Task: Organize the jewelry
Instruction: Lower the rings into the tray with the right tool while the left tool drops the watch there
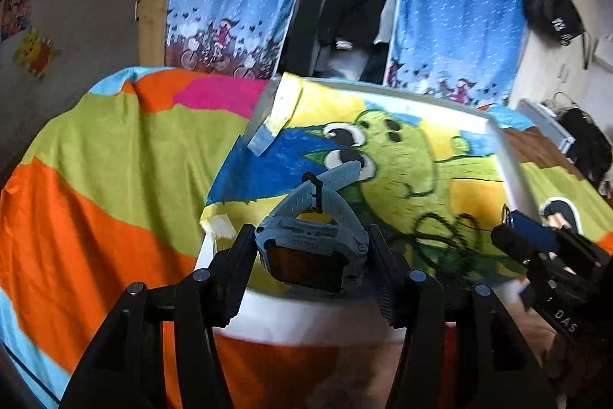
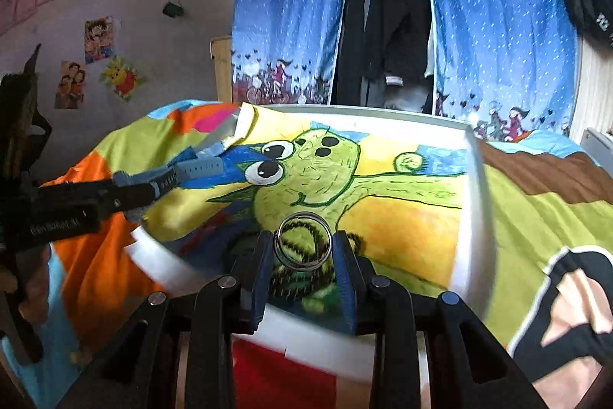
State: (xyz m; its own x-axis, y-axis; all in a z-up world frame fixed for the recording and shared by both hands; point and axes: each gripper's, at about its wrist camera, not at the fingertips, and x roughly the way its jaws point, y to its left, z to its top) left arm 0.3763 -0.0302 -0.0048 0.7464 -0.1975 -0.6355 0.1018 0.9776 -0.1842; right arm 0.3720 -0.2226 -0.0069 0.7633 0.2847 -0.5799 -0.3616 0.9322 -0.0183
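The watch is gray-blue with a dark face. It sits between the two fingers of the left gripper, and the jaws squeeze its case from both sides. Its strap loops up and pokes out past the fingertips. It hangs above the near edge of the tray.

The ring is thin and silver. The right gripper has its jaws pinched on it, one pad on each side, so the ring stands up like a little window. It too is over the near part of the tray.

The tray is white, with a drawing of a green cactus face lying in it. It rests on a bright blanket. Some dark cord lies in the tray too, near both grippers.

I think the job now is to lay both pieces down in the tray. Go slow and low. Set each one on a bare spot, away from the cord, so nothing gets tangled. Keep the two grippers well apart. The ring can roll, so lay it flat before letting go.
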